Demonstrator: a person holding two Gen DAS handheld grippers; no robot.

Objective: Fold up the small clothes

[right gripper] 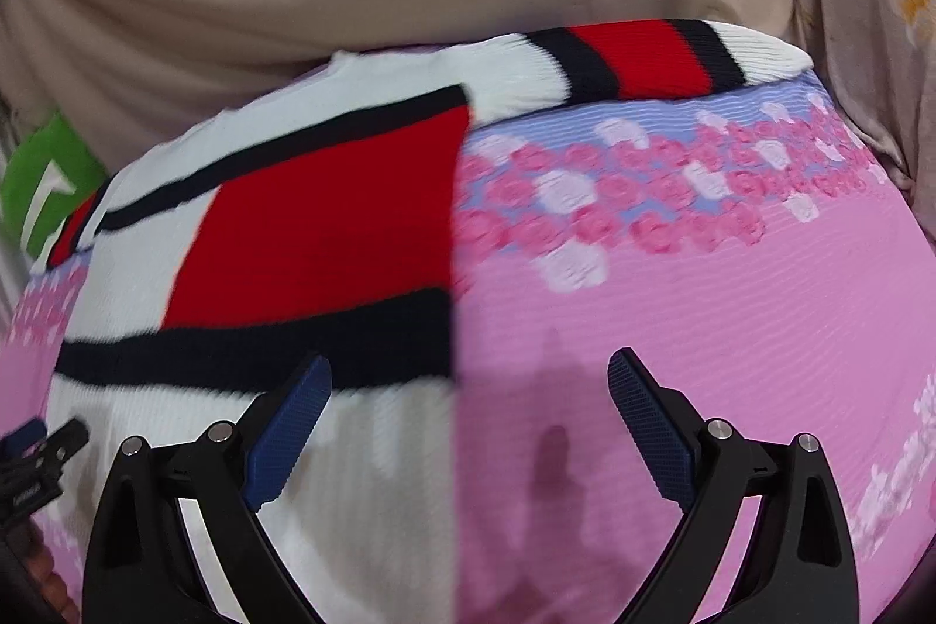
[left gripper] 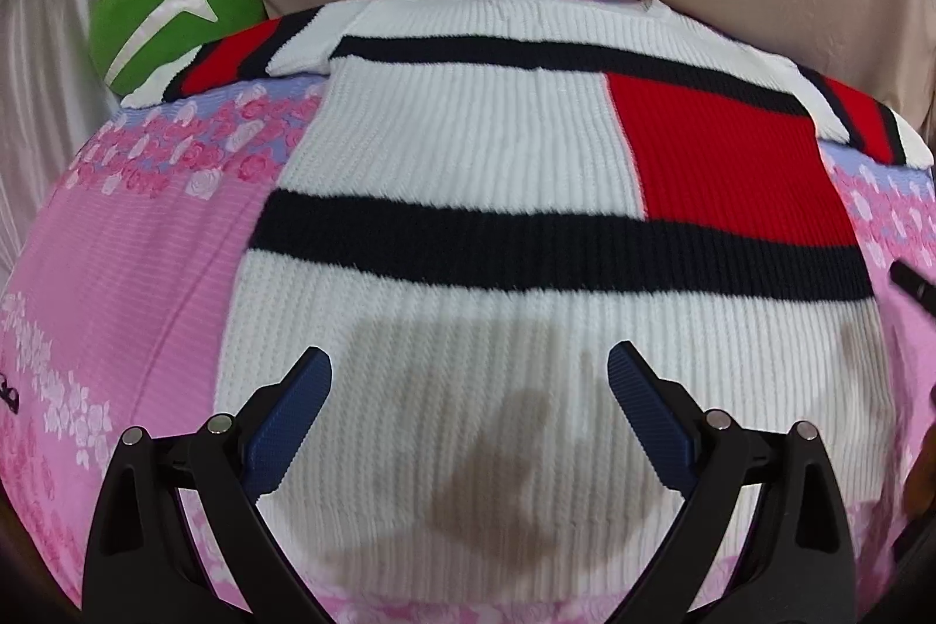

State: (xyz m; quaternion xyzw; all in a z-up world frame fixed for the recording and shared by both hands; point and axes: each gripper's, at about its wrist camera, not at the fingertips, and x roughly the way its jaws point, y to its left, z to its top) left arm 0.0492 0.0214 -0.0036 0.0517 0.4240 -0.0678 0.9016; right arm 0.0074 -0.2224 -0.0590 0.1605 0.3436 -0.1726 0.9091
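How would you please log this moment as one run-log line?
white ribbed knit sweater with red and navy blocks: flat on pink floral bedspread, unfolded | left tongs: open, above hem | right tongs: open, empty

Right gripper spread wide, nothing between its blue pads, hovering over the right side edge of the white, red and navy knit sweater. Sweater flat on pink floral bedsheet; one sleeve stretched rightward. Left gripper at sweater's left.

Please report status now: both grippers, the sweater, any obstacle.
Left gripper open, above sweater hem. Right gripper open, over sweater's side edge, pink bedsheet beneath. Sweater flat, unfolded, sleeves out. Nothing on it.
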